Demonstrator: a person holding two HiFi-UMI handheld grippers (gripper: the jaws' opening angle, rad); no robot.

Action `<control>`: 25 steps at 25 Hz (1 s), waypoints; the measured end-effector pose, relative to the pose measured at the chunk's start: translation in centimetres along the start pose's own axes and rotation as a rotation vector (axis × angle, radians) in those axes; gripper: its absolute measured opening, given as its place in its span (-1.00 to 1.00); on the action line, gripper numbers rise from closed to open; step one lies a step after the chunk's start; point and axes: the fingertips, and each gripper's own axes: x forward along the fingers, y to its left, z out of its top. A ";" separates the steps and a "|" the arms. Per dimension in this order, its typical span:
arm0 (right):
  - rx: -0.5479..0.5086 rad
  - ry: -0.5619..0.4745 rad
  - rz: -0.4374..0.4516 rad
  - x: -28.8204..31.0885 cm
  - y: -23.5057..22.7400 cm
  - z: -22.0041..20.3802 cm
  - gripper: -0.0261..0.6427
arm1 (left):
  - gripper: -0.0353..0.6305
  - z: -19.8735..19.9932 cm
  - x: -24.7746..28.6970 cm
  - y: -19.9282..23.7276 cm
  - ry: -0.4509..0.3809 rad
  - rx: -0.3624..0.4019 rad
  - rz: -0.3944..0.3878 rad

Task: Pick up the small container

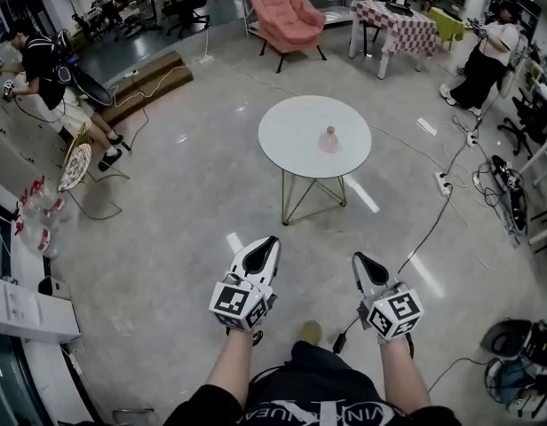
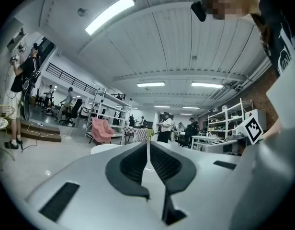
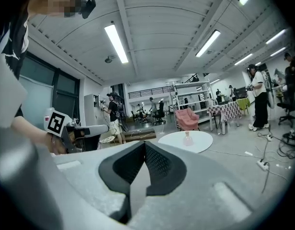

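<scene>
Small container [image 1: 329,139] on round white table [image 1: 291,127], polished concrete floor [image 1: 167,238], pink armchair [image 1: 285,16] beyond; left gripper [image 1: 267,242], right gripper [image 1: 360,259] closed, empty.

Left gripper [image 1: 266,242] lower centre-left, jaws together, empty. Right gripper [image 1: 360,259] lower centre-right, jaws likewise closed, empty. Forearms [image 1: 231,366] reach up from bottom edge.

The worktop [image 1: 291,145] is smooth matt white on thin metal legs [image 1: 285,198]. The small container [image 1: 329,139] looks translucent pink. The floor [image 1: 167,238] is polished, glossy concrete. The far armchair [image 1: 285,16] is pink cloth. Near, the left gripper [image 1: 268,241] and right gripper [image 1: 359,258] are matt plastic.
</scene>
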 end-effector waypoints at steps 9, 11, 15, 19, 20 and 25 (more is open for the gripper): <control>0.018 0.005 -0.032 3.0 -5.6 0.7 -0.91 | -0.82 -0.8 6.0 1.8 -0.001 -0.036 -0.005; 0.026 0.008 -0.034 3.1 -6.8 0.6 -0.91 | -0.82 -1.5 7.1 1.7 0.000 -0.039 -0.006; 0.031 0.010 -0.027 4.2 -8.1 0.7 -0.90 | -0.82 -1.7 8.8 1.6 0.002 -0.050 -0.017; 0.039 0.015 -0.021 5.6 -8.7 0.7 -0.90 | -0.82 -1.7 10.1 2.4 0.014 -0.043 -0.018; 0.039 0.017 -0.018 6.1 -9.0 0.7 -0.90 | -0.82 -1.7 10.6 2.7 0.017 -0.042 -0.017; 0.037 0.025 -0.005 9.0 -10.8 1.3 -0.90 | -0.82 -1.8 13.5 4.5 0.026 -0.044 -0.014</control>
